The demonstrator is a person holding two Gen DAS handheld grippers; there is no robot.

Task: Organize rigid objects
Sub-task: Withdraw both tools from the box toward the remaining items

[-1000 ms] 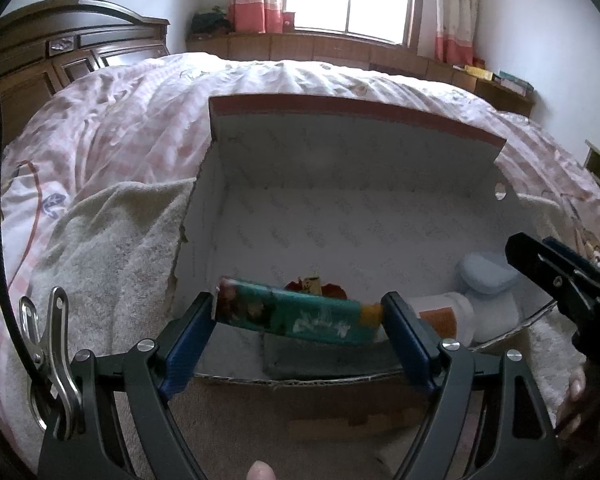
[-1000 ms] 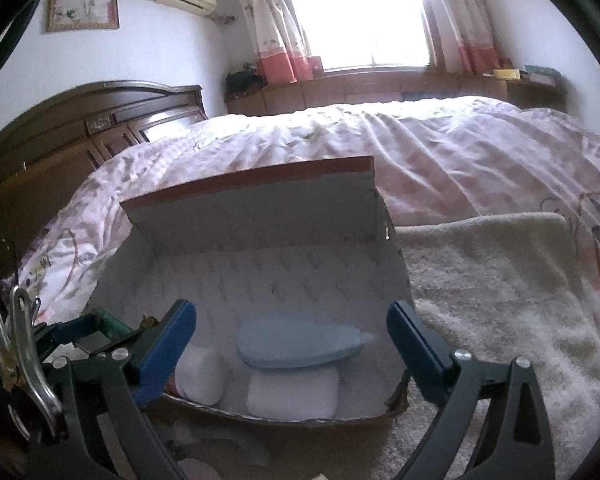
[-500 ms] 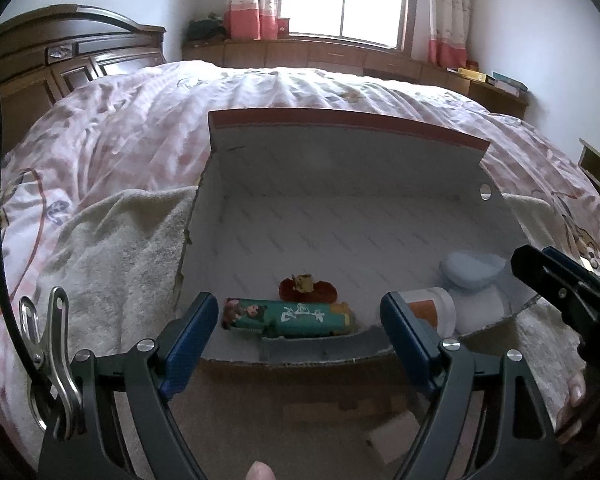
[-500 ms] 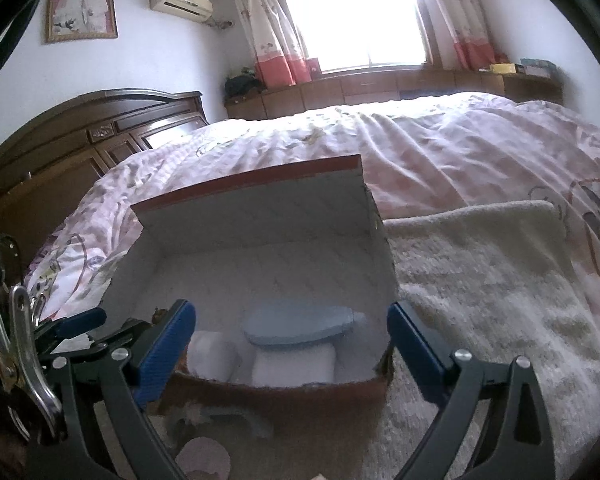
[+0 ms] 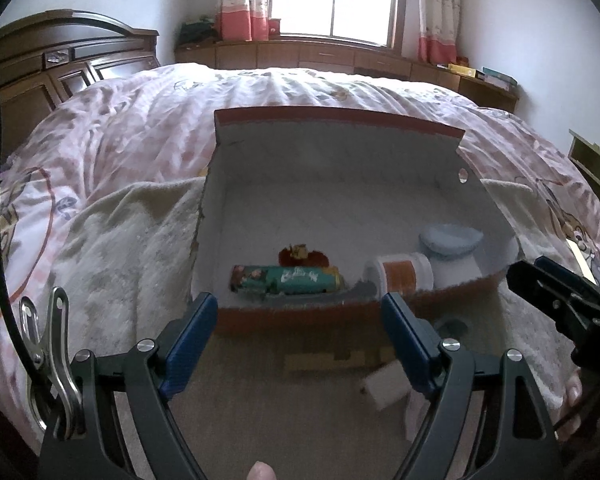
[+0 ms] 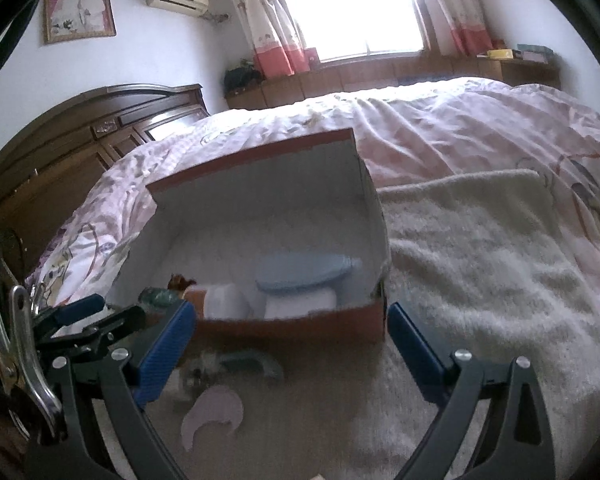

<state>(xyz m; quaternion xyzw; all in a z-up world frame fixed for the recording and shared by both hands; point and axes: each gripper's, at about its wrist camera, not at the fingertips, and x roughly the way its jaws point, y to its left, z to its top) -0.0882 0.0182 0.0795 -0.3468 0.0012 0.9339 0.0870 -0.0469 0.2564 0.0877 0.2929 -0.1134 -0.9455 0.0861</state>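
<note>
Box (image 5: 340, 316) sits open on towel (image 6: 480, 264) on the bed. Inside, along near wall: green tube (image 5: 286, 279), white jar (image 5: 400, 276) lying on its side, blue-lidded tub (image 5: 452, 240) at right. Left gripper (image 5: 300, 336) and right gripper (image 6: 292, 340) both spread wide, empty, short of the box.

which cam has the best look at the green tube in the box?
Left wrist. The green tube lies on its side on the floor of the box, its whole printed length showing just behind the front wall. In the right wrist view only one blurred end shows, the rest hidden behind the left gripper.
</note>
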